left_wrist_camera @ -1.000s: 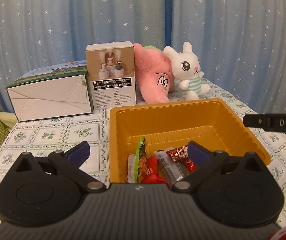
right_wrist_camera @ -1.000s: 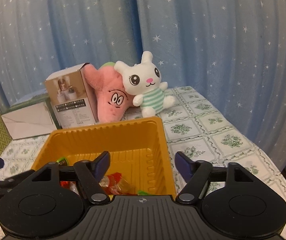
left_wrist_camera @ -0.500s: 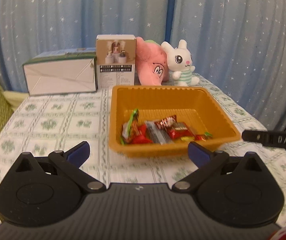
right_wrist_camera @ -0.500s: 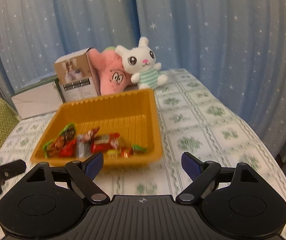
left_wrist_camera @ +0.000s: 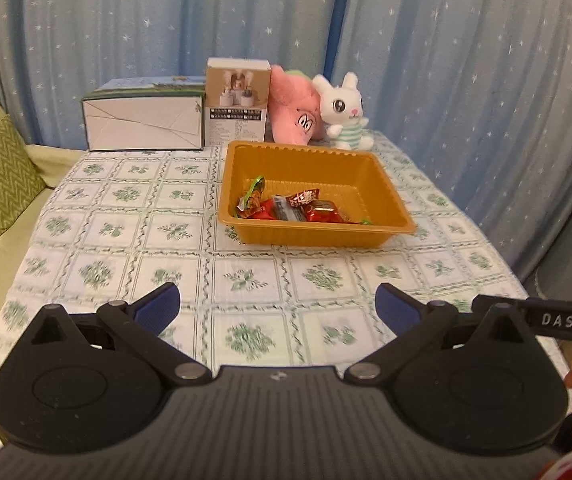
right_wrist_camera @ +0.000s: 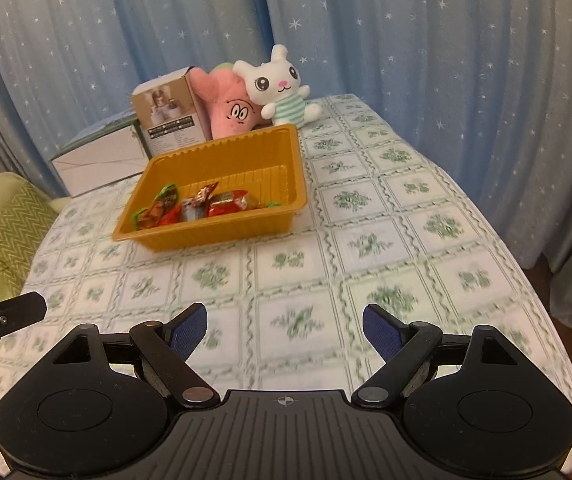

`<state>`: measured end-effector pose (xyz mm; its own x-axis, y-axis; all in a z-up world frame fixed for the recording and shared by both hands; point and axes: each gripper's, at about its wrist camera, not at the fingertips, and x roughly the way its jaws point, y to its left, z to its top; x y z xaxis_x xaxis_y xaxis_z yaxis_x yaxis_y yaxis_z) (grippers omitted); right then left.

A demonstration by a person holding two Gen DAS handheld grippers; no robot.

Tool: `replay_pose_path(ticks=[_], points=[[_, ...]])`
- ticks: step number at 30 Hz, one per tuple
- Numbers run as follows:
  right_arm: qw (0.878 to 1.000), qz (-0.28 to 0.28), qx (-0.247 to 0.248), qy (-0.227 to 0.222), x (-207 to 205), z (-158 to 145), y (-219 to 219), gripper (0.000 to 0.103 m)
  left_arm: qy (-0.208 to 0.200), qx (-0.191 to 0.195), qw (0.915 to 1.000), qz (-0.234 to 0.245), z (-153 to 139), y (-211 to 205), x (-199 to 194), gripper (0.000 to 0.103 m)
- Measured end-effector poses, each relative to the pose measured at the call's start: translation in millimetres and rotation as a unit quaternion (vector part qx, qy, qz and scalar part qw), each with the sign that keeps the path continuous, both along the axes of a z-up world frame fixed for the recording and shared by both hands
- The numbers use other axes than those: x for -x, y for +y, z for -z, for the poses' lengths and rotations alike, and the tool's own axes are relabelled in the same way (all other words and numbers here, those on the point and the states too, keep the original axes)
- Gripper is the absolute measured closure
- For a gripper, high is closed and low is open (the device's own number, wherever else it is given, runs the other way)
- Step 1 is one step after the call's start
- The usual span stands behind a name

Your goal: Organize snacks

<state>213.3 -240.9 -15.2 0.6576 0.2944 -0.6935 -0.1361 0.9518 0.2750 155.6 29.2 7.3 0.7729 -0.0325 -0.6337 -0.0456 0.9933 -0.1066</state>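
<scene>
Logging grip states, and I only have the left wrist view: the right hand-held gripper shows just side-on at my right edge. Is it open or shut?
Observer: Open. In the right wrist view the right hand-held gripper has its blue fingers wide apart with nothing between them.
Operator: What is it pointing at?
Observer: Bare tablecloth. The orange tray holding the snacks lies farther ahead and to its left, apart from the fingers.
</scene>
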Motion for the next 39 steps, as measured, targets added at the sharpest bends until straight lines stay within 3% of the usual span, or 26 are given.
replay_pose_path(ticks=[4,8,13,19,27,39], points=[[1.0,-0.004,-0.005,0.004,33.4,-14.4,-3.9,0.018,0.001,0.005,1.0,-0.005,-15.0,-4.7,34.7,0.0],[1.0,-0.013,0.006,0.004,64.4,-25.8,-7.1,0.018,0.003,-0.015,0.9998,-0.014,-23.3,-11.1,65.8,0.0],[0.999,-0.017,0.048,0.002,97.5,-42.4,-8.6,0.018,0.015,-0.028,0.9993,-0.02,-30.5,-18.5,93.7,0.0],[0.999,-0.016,0.044,-0.011,127.4,-63.0,-19.3,0.018,0.016,-0.018,0.9989,-0.041,-42.2,-23.7,119.8,0.0],[0.998,-0.031,0.046,-0.032,156.3,-81.2,-16.8,0.018,0.008,-0.021,0.9992,-0.034,-49.0,-31.7,138.1,0.0],[0.997,-0.039,0.052,-0.041,160.7,-84.5,-12.8,0.018,0.003,-0.019,0.9992,-0.035,-49.4,-33.0,141.7,0.0]])
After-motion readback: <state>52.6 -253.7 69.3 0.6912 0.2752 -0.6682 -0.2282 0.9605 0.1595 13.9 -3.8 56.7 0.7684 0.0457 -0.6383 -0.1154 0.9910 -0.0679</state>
